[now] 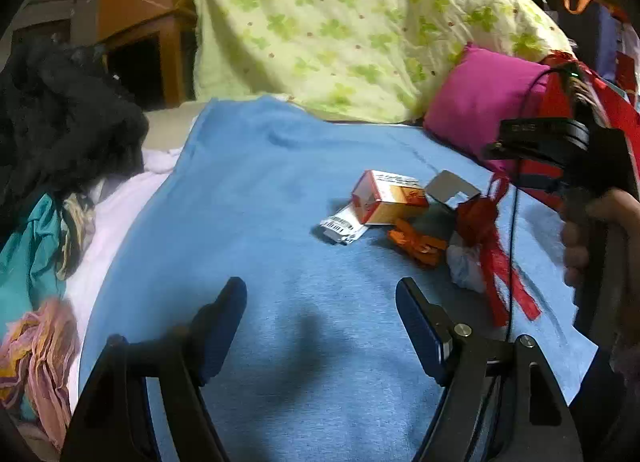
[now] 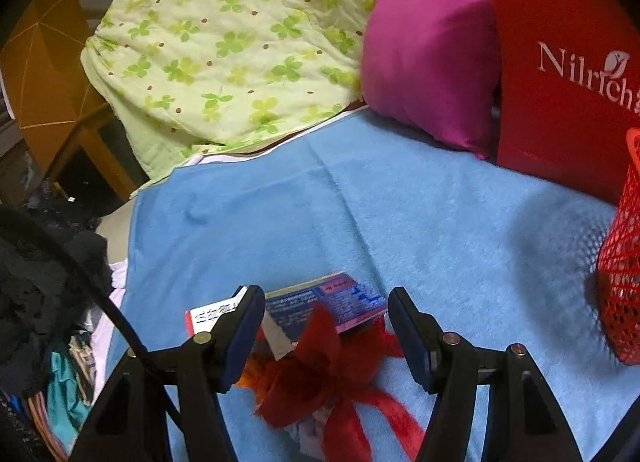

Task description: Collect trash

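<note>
While spread, right fingers (image 2: 408, 338) flanking red ribbon (image 2: 320, 366).

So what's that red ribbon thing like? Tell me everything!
The red ribbon is a crumpled bow of thin, gauzy-looking fabric with long tails trailing across the blue blanket. It lies on the trash pile, overlapping a small box and white crumpled paper. The open right hand-held gripper hovers right over it, not gripping.
</note>
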`<state>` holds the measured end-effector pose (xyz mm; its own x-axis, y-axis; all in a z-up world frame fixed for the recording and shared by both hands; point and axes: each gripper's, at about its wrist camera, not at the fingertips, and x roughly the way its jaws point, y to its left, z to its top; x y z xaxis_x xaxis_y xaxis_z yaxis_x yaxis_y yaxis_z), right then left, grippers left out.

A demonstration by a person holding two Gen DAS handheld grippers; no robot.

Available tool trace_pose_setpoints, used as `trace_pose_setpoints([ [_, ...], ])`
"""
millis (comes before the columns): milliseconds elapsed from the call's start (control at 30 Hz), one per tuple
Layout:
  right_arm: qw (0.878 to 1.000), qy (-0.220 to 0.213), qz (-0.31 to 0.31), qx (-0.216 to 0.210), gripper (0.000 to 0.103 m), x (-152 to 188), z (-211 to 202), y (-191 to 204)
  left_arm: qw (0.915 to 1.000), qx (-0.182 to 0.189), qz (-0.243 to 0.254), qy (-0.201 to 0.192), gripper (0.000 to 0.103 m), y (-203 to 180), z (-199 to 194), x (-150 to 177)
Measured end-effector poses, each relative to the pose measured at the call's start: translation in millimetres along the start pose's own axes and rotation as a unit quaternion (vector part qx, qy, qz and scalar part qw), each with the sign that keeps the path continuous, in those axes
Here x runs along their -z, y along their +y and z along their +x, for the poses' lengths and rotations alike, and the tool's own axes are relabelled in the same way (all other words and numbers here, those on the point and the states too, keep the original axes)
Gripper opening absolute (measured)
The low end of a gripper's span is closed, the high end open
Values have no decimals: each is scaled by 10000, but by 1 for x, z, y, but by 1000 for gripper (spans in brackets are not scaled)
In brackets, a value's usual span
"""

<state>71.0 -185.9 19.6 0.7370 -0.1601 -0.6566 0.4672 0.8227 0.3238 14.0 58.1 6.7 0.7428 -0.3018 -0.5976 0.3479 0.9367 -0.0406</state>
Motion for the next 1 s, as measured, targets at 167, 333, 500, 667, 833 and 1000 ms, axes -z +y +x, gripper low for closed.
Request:
trace_pose_setpoints([
  [167,9999,-56,15,99,68,-2,6,-3,9999,77,37,59,77,-2,3,1],
  [333,9998,-4,55,212,68,1,12,-13,9998,136,-71,95,77,0,2,0],
  [500,9993,25,246,294,68,1,15,-28,9998,143,-32,135,77,-3,3,2],
  [667,9989,65,263,391,68,1,20,-35,9998,164,22,131,77,-5,4,2],
  [833,9981,146,355,475,68,4,26,-41,9996,210,34,164,77,-5,5,1],
  [1000,9975,157,387,570,68,4,27,-44,9996,224,55,160,77,-5,6,0],
])
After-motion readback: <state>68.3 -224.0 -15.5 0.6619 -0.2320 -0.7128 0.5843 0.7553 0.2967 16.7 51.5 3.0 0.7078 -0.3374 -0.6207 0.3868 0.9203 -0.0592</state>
